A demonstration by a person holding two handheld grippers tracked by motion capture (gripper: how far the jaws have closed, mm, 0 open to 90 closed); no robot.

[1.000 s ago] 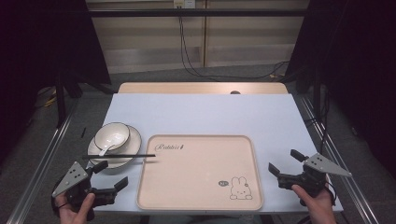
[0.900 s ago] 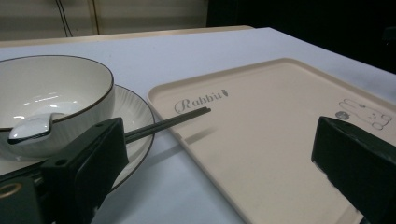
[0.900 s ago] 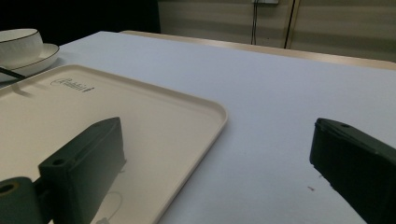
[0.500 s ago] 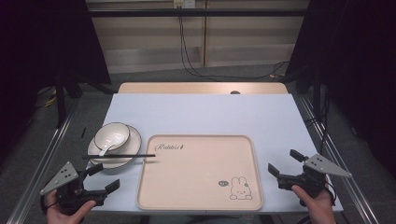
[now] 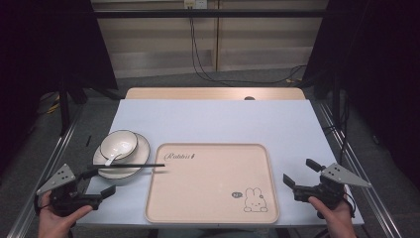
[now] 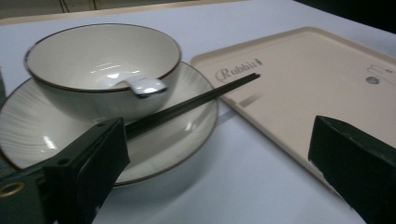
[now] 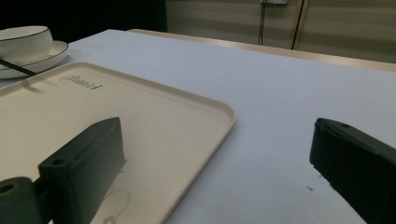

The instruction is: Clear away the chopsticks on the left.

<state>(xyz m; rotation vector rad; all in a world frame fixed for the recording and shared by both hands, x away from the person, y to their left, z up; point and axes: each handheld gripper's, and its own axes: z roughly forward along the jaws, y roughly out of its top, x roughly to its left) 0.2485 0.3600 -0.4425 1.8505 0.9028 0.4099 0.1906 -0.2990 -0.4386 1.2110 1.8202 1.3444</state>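
While the left hand-held gripper waits with jaws apart just beside the plate | chopsticks rest across plate rim, tips over tray | risk: a nudge rolls them off, or tips bowl | right hand-held gripper jaws apart, empty, right of tray.

A high camera looks forward and down over the whole table, centred on the beige tray. The left gripper camera sits low, close to the tray's left edge; the right one sits low beside its right edge. All three views share the tray.
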